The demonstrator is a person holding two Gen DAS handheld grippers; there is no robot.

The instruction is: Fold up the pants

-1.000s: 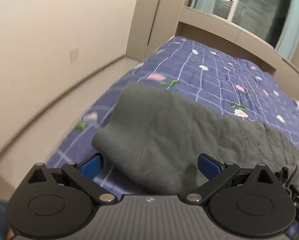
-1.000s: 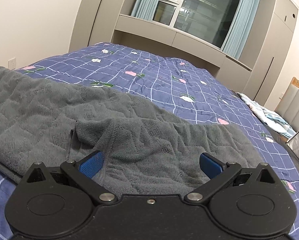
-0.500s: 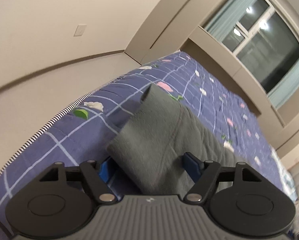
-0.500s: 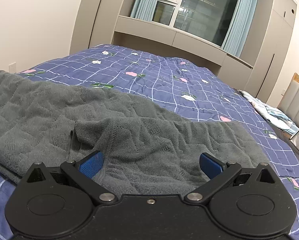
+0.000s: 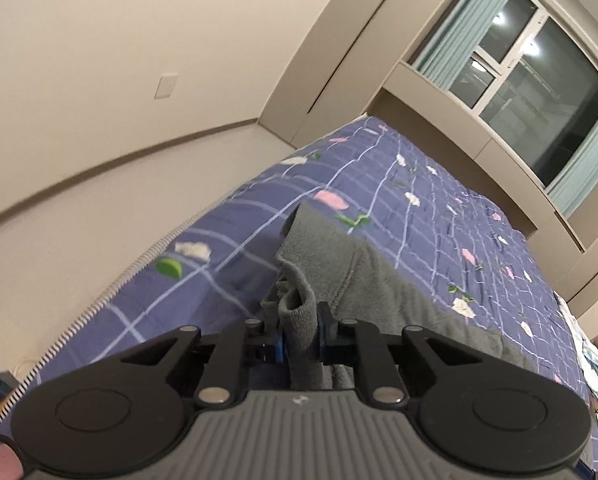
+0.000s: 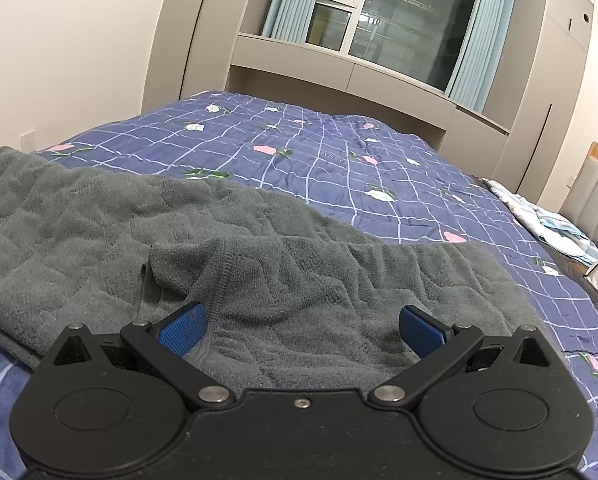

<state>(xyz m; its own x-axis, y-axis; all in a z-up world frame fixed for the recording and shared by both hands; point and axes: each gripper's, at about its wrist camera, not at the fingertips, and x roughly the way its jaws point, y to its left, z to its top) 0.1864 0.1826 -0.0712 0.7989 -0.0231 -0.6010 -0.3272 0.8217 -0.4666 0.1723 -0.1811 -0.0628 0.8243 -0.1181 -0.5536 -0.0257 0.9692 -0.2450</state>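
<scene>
Bedding surrounds the work: a blue checked quilt (image 6: 339, 168) with flowers covers the bed, with a curtained window (image 6: 383, 16) beyond it. Grey fleece pants (image 6: 259, 256) lie spread across the near side of the quilt. The left gripper (image 5: 301, 330) is closing, its jaws pinching a bunched cuff of the pants. The right gripper (image 6: 301, 326) is spread wide above the waistband, its pads clear of the cloth. Only the left view shows a wall switch (image 5: 166, 86); only the right shows a headboard (image 6: 595, 184).

Even indoor light, lamp glare in the dark window (image 6: 383, 20), fisheye-bent edges, black corners.
</scene>
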